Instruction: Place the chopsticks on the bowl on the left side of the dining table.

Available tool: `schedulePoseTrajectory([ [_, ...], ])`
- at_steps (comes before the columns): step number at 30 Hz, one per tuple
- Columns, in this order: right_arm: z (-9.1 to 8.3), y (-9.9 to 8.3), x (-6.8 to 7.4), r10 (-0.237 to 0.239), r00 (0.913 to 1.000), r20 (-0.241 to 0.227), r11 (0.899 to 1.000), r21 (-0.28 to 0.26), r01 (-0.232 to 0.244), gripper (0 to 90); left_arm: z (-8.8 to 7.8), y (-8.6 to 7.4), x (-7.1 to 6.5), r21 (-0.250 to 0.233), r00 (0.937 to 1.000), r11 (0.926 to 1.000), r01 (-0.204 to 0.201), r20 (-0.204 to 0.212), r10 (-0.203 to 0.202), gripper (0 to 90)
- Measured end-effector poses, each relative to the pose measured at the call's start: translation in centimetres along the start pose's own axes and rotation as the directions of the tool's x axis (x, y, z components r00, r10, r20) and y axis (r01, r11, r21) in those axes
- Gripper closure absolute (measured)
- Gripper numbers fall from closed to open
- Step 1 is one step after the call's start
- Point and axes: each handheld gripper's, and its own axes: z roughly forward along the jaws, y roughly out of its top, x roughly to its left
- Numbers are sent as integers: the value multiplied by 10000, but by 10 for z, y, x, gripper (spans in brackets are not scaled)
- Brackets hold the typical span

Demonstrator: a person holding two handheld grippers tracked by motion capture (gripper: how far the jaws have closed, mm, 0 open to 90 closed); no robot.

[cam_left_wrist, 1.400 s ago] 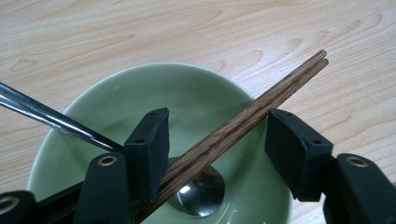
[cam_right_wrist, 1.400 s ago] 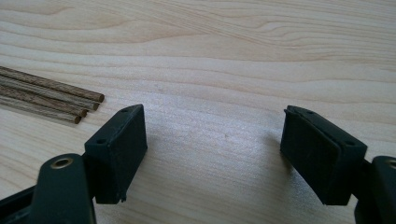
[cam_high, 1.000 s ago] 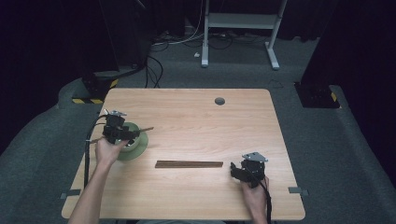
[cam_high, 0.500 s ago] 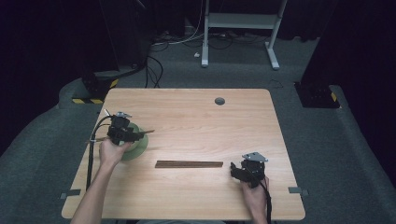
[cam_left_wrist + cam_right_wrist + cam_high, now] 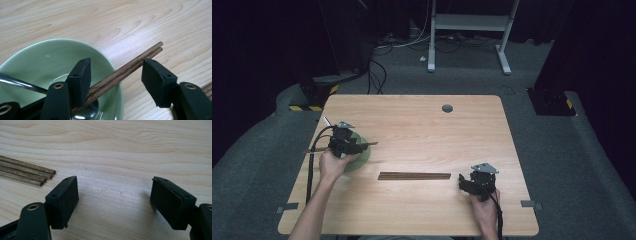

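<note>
Above the green bowl point(image 5: 50, 65), the left gripper point(image 5: 116, 75) stands with jaws apart; a pair of wooden chopsticks point(image 5: 125, 71) lies between them across the bowl's rim, against the one pad and clear of the other. Inside the bowl rests a metal spoon point(image 5: 22, 85). Well apart from the bowl, the right gripper point(image 5: 113, 200) hangs open over the wooden table point(image 5: 125, 150), more chopsticks point(image 5: 25, 173) beside it.

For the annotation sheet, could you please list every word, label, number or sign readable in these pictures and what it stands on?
None: no readable text anywhere.
The bowl, chopsticks, table and both grippers, left and right, bear no lettering.
The yellow-black hazard stripes on the floor carry no words.
</note>
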Motion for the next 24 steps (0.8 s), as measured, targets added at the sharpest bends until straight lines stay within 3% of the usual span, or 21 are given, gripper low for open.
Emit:
schedulePoseTrajectory([
  [15, 0, 0, 0, -2, 10000, 1, 10000, -1, 2, 220, 1, 1, -6, -36, 9999, 10000, -79, 78, 79, 399],
  [24, 0, 0, 0, -3, 10000, 2, 10000, -1, 3, 220, -4, 2, -12, -446, 9998, 9990, -62, 181, 70, 374],
])
